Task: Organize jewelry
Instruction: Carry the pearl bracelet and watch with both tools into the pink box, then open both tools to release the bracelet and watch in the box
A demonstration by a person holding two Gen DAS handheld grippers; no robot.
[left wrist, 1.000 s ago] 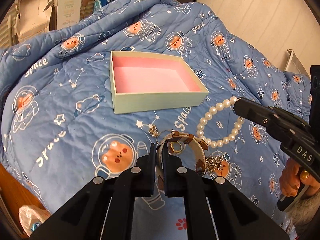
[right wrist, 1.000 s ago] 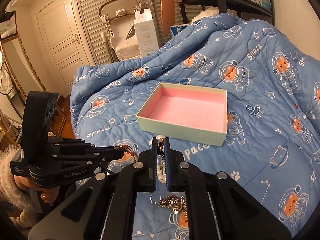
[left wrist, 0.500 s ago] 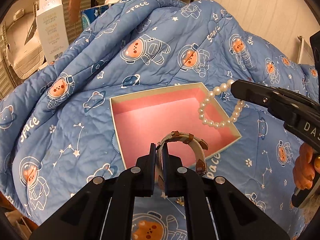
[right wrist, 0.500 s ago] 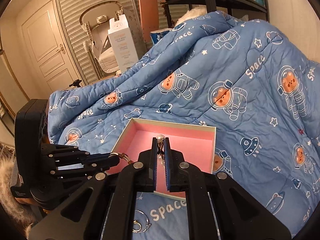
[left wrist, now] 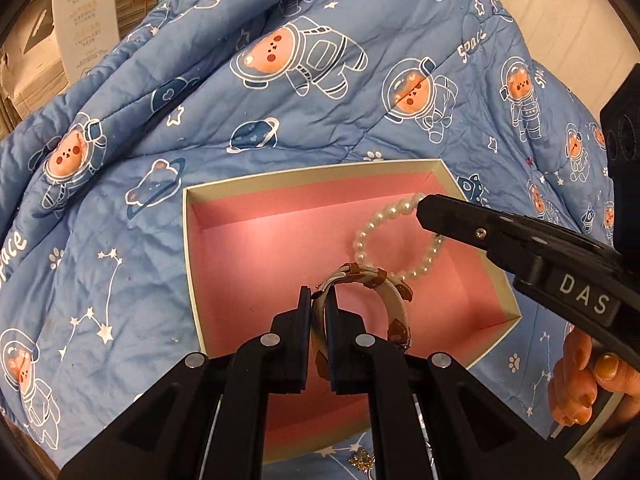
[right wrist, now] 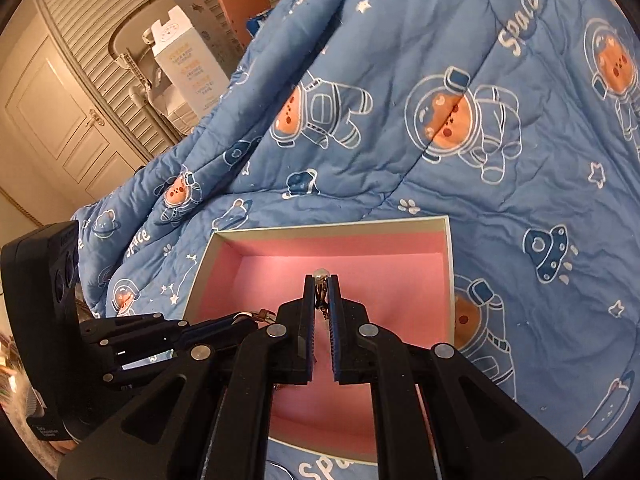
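A: Starting nearest the left wrist camera, what is the left hand-held gripper (left wrist: 318, 300) doing?

B: Its jaws are pressed together on the cream leather-trimmed bracelet (left wrist: 394, 300), pinching the band at its near side. The loop curves off toward two o'clock and hangs over the pink floor of the gift box (left wrist: 188, 240).

A: And the right hand-held gripper (left wrist: 420, 206)?

B: From the left view it comes in from three o'clock, its tip over the box's far right corner. The pearl bracelet (left wrist: 360, 236) hangs from that tip as an open ring above the pink lining, its lower edge just beside the cream bracelet; I cannot tell whether they touch. In the right wrist view that hand-held gripper (right wrist: 322, 284) is clamped shut on the clasp, with one pearl (right wrist: 322, 273) showing just past the fingertips.

A: Where does the box sit?

B: On the blue space-bear quilt (left wrist: 320, 100) of a bed, open, with a pale rim and pink inside. Both bracelets are over its interior, held up by the tools. I cannot tell if either rests on the floor.

A: Anything nearer than the box?

B: At six o'clock in the left view a small sparkly charm (left wrist: 362, 460) lies on the quilt, partly hidden by the tool. At four o'clock the person's fingers (left wrist: 576, 384) grip the right handle.

A: And beyond?

B: At eleven o'clock, past the quilt, stands a white carton (left wrist: 86, 16).
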